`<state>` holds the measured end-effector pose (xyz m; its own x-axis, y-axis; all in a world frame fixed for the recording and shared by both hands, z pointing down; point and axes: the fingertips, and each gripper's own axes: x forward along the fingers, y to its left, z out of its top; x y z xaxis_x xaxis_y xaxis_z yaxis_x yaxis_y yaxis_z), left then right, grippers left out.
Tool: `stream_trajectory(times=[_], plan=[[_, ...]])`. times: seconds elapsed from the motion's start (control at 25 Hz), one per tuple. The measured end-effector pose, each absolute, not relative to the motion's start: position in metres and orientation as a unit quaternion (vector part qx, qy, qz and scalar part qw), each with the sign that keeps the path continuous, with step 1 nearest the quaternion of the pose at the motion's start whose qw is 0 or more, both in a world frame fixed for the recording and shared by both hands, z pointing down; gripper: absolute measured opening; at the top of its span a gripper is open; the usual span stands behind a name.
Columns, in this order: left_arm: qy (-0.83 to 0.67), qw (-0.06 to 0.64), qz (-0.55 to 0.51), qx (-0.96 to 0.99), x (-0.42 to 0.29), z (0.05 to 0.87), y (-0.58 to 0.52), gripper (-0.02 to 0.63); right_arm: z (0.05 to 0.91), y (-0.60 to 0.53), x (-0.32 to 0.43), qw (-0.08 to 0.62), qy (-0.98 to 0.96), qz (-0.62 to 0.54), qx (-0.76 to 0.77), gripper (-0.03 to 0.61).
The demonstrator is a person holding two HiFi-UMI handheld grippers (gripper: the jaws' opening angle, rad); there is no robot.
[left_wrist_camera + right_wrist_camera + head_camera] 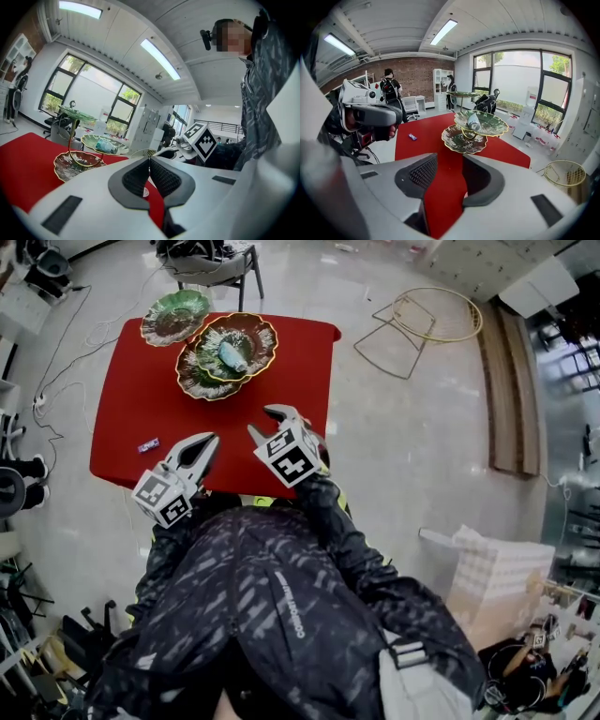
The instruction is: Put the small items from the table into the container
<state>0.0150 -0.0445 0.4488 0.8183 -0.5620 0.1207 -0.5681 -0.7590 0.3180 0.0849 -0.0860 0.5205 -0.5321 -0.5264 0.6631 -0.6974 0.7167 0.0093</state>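
Note:
A tiered stand of leaf-shaped dishes stands at the far side of the red table. A pale blue packet lies in its middle dish. A small purple wrapped item lies near the table's left front corner. My left gripper hovers over the front edge, its pads touching with nothing held. My right gripper is beside it, over the table and pointing toward the stand. Its jaws are apart, with only red cloth showing between them.
A chair stands beyond the table. Wire hoop frames lie on the floor at the right. A white box sits by my right side. Cables run along the floor at the left. People stand far off by a brick wall.

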Motion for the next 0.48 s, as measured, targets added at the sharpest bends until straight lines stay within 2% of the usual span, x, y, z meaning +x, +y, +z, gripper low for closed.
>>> stream_trajectory(times=[0.48], plan=[[-0.287, 0.190, 0.035, 0.938, 0.038, 0.468, -0.018, 0.012, 0.562, -0.060, 0.121, 0.346, -0.853, 0.174, 0.349, 0.167]])
